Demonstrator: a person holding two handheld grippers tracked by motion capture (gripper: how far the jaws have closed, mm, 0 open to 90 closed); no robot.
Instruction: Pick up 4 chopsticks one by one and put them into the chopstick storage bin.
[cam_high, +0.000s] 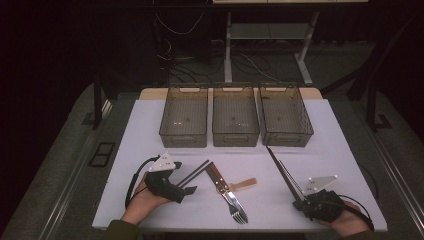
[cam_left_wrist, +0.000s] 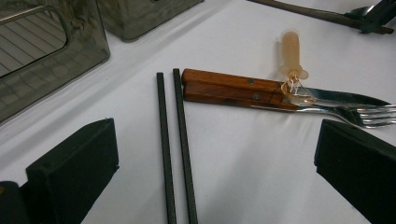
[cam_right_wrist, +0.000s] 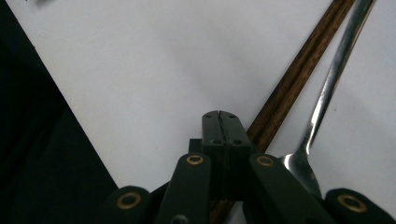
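Your left claw (cam_left_wrist: 205, 172) is spread wide on the tabletop (cam_high: 150, 130), and the black chopsticks (cam_left_wrist: 175, 144) lie between its jaws, long axis running straight away from it. Your right claw (cam_right_wrist: 220, 122) is pressed together, empty, beside the brown chopsticks (cam_right_wrist: 292, 79).

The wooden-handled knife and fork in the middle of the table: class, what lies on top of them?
A small tan-handled clear plastic utensil lies with its clear end across the wooden-handled knife and fork, where wood meets metal. That end covers part of the metal beneath, so the join is not clear.
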